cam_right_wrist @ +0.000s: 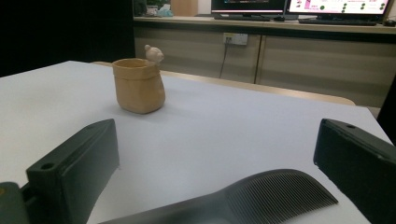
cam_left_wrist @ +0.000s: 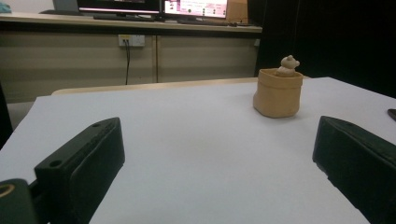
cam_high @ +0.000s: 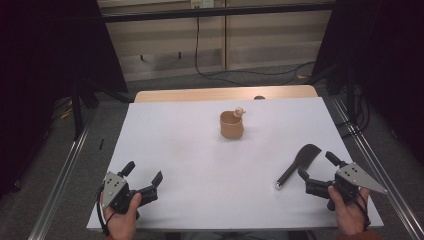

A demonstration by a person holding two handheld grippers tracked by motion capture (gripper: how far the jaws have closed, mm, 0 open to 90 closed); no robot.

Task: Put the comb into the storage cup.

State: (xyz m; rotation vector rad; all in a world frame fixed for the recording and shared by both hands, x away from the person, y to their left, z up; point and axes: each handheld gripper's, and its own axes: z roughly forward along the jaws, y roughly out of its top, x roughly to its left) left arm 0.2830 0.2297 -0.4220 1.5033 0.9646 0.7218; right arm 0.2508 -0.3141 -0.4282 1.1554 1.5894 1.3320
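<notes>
A tan pot [cam_high: 231, 126] stands upright toward the far middle of the white board [cam_high: 200, 150], with a small bear figure [cam_high: 239, 111] at its rim. A black comb [cam_high: 299, 162] lies flat at the near right. My right gripper [cam_high: 316, 165] rests just behind it, jaws wide open and nothing held. In the right gripper view the comb [cam_right_wrist: 266, 198] lies low between the jaws, and the pot [cam_right_wrist: 138, 86] is farther off to the left. My left gripper [cam_high: 145, 171] is open at the near left. Its own view has the pot [cam_left_wrist: 278, 93] ahead to the right.
The white board covers a wooden table [cam_high: 225, 93] whose far edge shows. Metal rails [cam_high: 60, 175] run along both sides of the table. Cables [cam_high: 250, 72] lie on the floor beyond. A counter with monitors [cam_left_wrist: 154, 9] stands at the back.
</notes>
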